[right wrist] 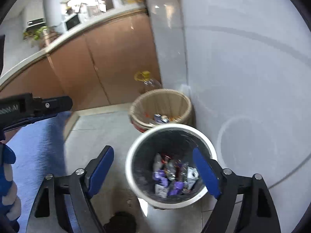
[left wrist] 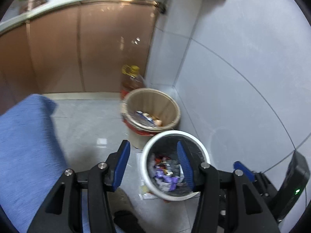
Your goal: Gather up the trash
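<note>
Room: a kitchen corner, pale tiled floor (left wrist: 93,120) meeting a grey-white wall (left wrist: 243,68), with brown cabinet doors (left wrist: 87,48) under a light worktop along the back.
White bin: here's the white-rimmed bin (left wrist: 176,167) with its black liner, standing on the floor right by the wall, and it's got a good heap in it.
Trash: crumpled wrappers (left wrist: 167,174), purple, silver and red, lying down in the bottom of the white bin; in the right wrist view the same pile (right wrist: 173,178) sits well inside the liner.
Beige bin: just behind the white one, tucked into the corner where wall meets cabinets, a beige bin (left wrist: 151,110) with a few scraps inside; the two look to be touching or nearly so.
Oil bottle: a yellow-capped bottle (left wrist: 132,77) stands behind the beige bin, against the cabinet.
Paper: a flat printed slip (left wrist: 143,190) lies on the floor at the white bin's left foot.
Left tongs: the left tongs (left wrist: 153,165) are parted about halfway, nothing between the blue pads, hanging above the white bin's left rim.
Right tongs: the right tongs (right wrist: 153,169) gape wide, empty too, straddling the bin's opening from above.
Left side: a blue cloth surface (left wrist: 25,145) fills the left, edge blurred.
</note>
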`<state>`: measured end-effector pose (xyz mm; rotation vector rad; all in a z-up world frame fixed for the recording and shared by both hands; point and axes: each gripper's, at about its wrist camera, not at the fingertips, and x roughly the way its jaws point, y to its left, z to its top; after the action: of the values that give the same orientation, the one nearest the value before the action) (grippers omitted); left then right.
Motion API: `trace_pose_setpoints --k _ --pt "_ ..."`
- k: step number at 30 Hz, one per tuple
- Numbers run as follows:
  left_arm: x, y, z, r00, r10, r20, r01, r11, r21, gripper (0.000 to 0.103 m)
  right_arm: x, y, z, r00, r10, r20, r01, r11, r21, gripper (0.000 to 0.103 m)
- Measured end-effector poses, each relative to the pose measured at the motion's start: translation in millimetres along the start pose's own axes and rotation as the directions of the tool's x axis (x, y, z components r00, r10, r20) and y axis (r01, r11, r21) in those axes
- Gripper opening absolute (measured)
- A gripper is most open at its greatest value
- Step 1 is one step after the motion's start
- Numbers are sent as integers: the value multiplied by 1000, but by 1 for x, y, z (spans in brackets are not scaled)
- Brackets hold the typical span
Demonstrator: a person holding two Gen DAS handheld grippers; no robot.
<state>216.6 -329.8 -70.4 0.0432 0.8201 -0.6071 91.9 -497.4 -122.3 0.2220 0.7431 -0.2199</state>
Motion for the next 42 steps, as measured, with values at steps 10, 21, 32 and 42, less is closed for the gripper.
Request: trace_pose_setpoints --k 10,21,32,42 --pt "-126 68 -58 976 188 113 -180 981 -75 49 -81 90 -10 990 113 79 -98 980 -170 103" --pt "-219 103 -129 900 378 218 -355 925 -137 57 -123 153 -40 975 203 86 -167 934 -316 103" --pt "-251 106 -150 846 470 251 -436 882 -180 58 -147 163 -55 974 195 114 -144 926 -349 103" --pt "-266 101 -158 812 509 286 -468 860 -204 71 -148 158 -59 974 185 128 -133 933 -334 103"
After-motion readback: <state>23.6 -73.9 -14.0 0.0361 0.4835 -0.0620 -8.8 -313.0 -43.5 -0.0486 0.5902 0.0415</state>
